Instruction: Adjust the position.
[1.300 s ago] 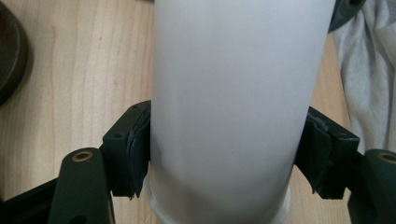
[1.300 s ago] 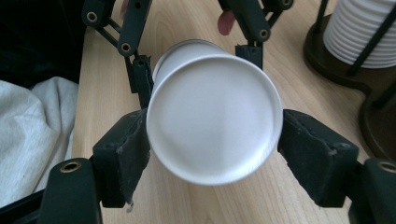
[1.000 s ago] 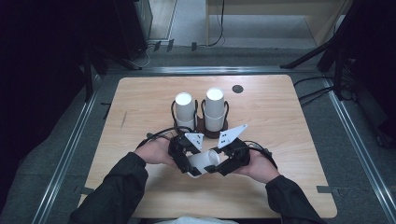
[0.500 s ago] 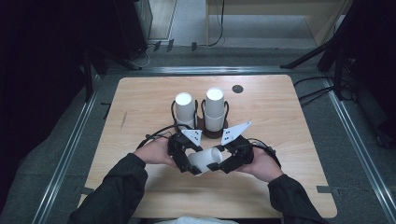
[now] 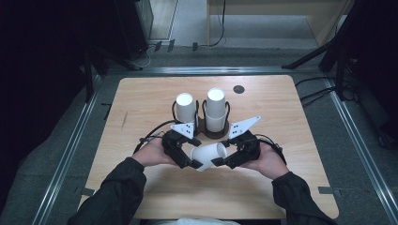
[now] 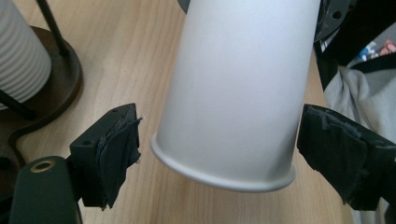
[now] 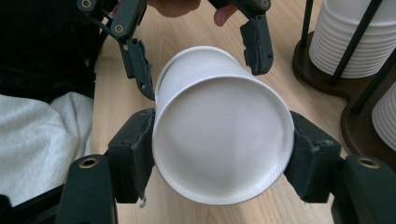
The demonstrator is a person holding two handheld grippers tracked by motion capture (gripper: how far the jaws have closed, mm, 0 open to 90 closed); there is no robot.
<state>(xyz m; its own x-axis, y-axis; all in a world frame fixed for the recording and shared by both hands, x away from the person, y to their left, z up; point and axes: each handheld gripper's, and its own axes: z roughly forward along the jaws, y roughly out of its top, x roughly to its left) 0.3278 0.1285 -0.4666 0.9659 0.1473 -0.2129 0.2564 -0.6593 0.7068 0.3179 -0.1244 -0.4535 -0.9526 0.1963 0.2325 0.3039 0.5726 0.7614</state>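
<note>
The white paper cup [image 5: 208, 155] lies on its side above the wooden table [image 5: 141, 98], near the middle of its near half, held between the two grippers with bare wood open to the left, right and near side. Just beyond it on the far side stands a dark holder [image 5: 213, 131] with two stacks of cups [image 5: 216, 108], close enough that there is little room to move that way; a small dark disc [image 5: 239, 89] sits farther off by the far edge. The right gripper [image 7: 219, 154] pinches the cup at its base end, its pads [image 7: 135, 149] pressed against both sides of the wall. The left gripper [image 6: 219, 140] straddles the cup's rim end with its jaws spread; they have just been opening, and a gap shows between each pad [image 6: 119, 144] and the cup, which stays between them. Both hands come in from the near edge, the left hand [image 5: 152, 152] and right hand [image 5: 267, 159] angled inward towards each other, forearms in dark sleeves resting low over the table.
</note>
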